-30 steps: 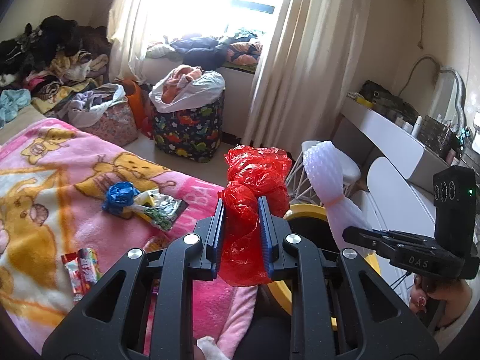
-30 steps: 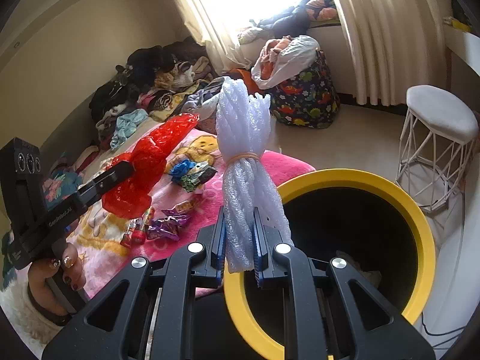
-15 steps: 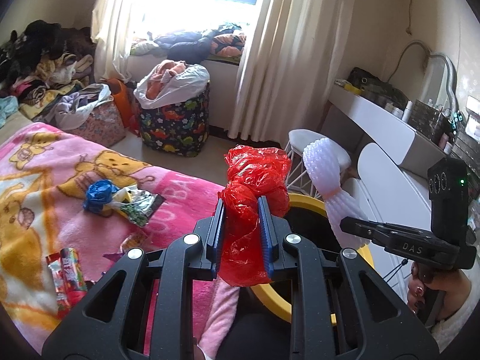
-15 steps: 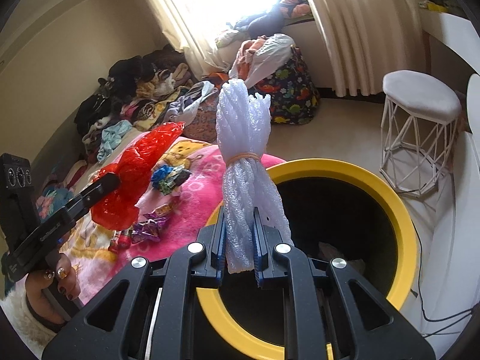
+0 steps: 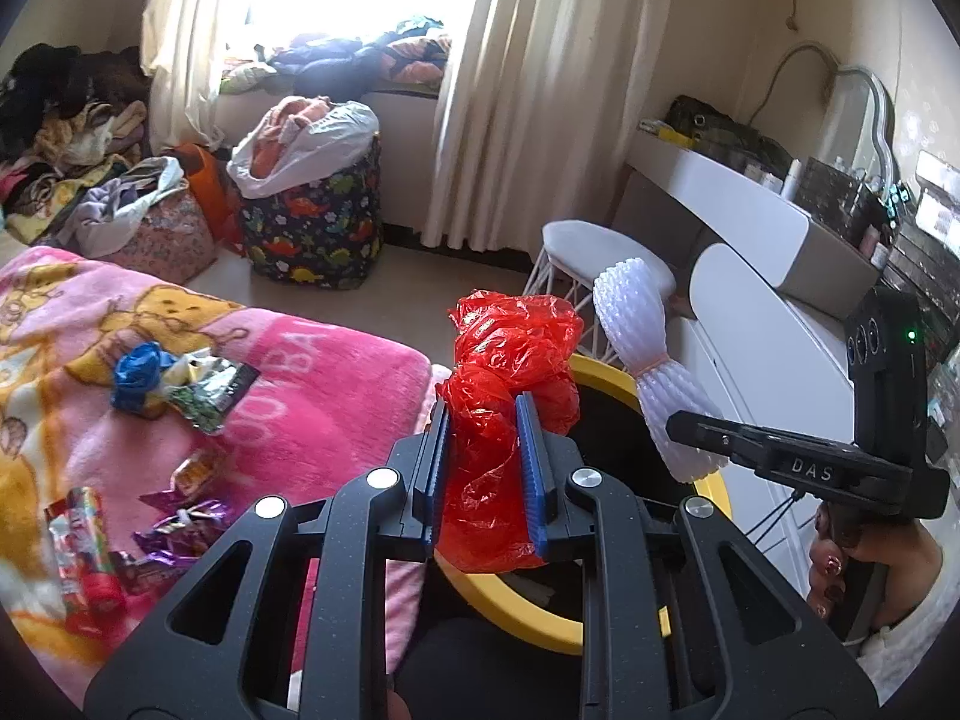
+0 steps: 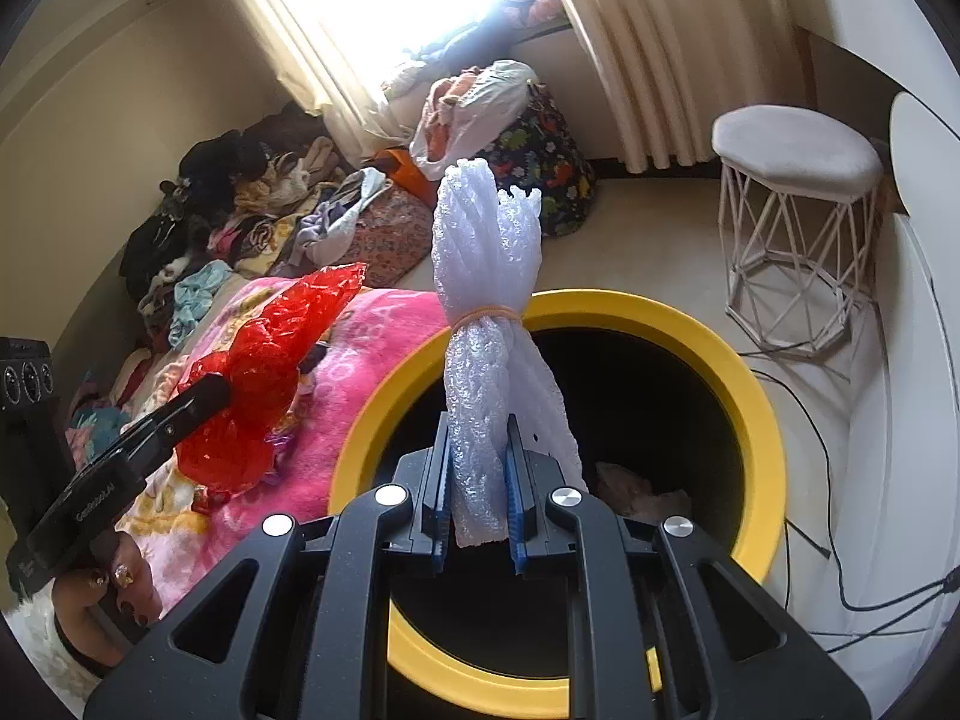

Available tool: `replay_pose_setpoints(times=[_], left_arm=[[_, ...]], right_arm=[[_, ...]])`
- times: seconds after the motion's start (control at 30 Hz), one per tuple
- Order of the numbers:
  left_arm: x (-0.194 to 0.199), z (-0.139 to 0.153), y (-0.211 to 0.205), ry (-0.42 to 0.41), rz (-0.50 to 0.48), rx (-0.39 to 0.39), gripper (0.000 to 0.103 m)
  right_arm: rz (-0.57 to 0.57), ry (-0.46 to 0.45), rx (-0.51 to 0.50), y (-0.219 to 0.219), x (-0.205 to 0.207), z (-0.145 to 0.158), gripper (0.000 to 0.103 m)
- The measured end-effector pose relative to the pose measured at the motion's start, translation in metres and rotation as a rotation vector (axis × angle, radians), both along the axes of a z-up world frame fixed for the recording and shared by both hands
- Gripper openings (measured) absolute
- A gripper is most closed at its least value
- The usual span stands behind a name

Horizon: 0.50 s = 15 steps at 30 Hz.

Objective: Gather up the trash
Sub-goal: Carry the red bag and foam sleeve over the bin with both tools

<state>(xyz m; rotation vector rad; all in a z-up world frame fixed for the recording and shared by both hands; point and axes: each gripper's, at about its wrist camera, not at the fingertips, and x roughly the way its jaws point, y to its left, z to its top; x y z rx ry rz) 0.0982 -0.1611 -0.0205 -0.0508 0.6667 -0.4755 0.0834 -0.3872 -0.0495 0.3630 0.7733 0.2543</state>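
Observation:
My left gripper [image 5: 483, 429] is shut on a crumpled red plastic bag [image 5: 510, 372], held at the near rim of a black bin with a yellow rim [image 5: 528, 612]. My right gripper [image 6: 478, 453] is shut on a white foam net bundle [image 6: 489, 300] tied with a rubber band, held over the bin's open mouth [image 6: 762, 420]. Some trash lies at the bin's bottom [image 6: 636, 492]. Several wrappers [image 5: 207, 387] and a blue wad [image 5: 137, 372] lie on the pink blanket [image 5: 312, 396]. Each gripper shows in the other's view: the right gripper [image 5: 678, 420], the left gripper [image 6: 210, 393].
A white wire stool [image 6: 792, 180] stands right of the bin, with a white desk [image 5: 750, 222] beyond. A dinosaur-print laundry bag [image 5: 312, 222] and piles of clothes [image 5: 78, 138] sit by the curtained window. Cables [image 6: 840, 480] run on the floor right of the bin.
Both grippers have moved right, away from the bed and over the bin, each still holding its item. The bin mouth now fills more of the right wrist view.

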Motion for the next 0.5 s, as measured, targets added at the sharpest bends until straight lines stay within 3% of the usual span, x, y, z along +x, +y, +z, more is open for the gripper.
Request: replay_pose_setpoints(times=[0.5], left_arm=[[0.008,-0.028,-0.03,0.058,-0.064,0.039,0.015]], right_arm=[[-0.048,0.075,0.022,-0.018,-0.001,-0.027,0.015]])
